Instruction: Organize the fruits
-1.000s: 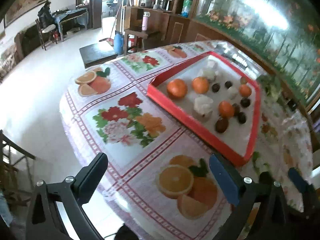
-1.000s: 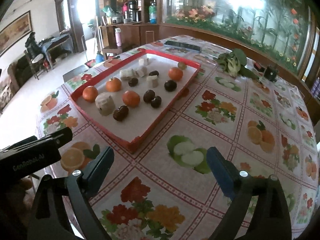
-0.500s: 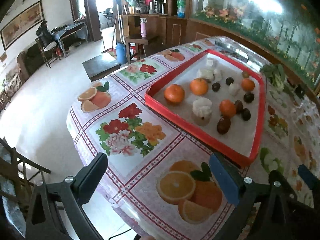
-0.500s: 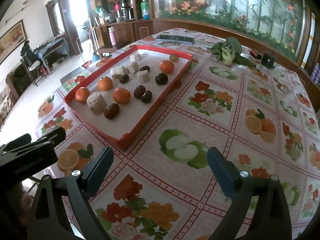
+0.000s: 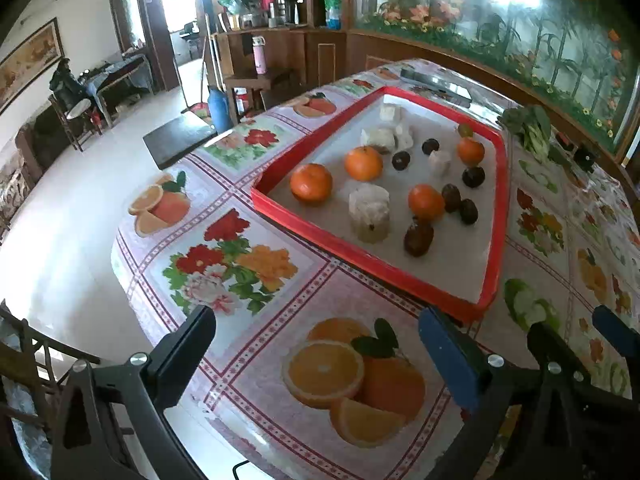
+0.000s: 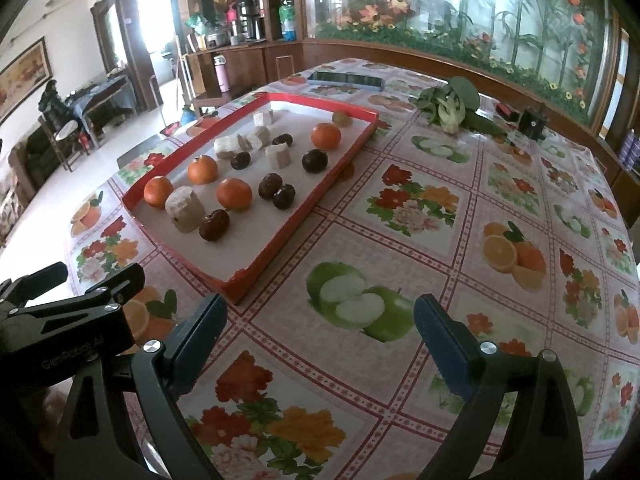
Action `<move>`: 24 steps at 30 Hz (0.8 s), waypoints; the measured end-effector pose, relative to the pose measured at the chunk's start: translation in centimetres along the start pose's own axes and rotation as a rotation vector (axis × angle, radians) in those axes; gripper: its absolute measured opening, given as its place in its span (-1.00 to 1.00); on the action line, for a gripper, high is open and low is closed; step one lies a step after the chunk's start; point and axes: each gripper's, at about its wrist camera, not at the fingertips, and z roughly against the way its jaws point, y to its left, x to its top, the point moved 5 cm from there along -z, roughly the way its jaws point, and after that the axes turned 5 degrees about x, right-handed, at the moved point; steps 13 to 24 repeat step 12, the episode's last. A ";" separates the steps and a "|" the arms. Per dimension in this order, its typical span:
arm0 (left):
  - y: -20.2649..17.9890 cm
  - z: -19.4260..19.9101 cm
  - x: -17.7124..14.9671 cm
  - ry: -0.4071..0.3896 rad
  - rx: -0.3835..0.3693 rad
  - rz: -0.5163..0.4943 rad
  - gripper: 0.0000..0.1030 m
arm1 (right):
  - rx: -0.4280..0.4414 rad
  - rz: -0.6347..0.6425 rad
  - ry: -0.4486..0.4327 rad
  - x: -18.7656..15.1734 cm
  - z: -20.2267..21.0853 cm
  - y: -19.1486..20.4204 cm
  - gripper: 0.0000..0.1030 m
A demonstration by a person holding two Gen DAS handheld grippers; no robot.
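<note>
A red tray on the table holds several oranges, several dark round fruits and several pale chunks. My left gripper is open and empty, above the table's near end in front of the tray. My right gripper is open and empty, above the tablecloth just right of the tray's near corner. The left gripper also shows at the left edge of the right wrist view.
The table has a fruit-and-flower cloth. A green vegetable, a small black object and a phone lie beyond the tray. The table edge drops to the floor at left. A wooden ledge runs behind.
Both grippers have drawn back and tilted a little, so the tray sits slightly farther off in both views. Both stay open. Nothing on the tray has moved.
</note>
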 end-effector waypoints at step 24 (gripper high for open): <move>-0.4 -1.2 -0.1 0.050 -0.022 -0.009 0.99 | -0.006 0.000 -0.004 0.2 -0.2 -0.2 0.85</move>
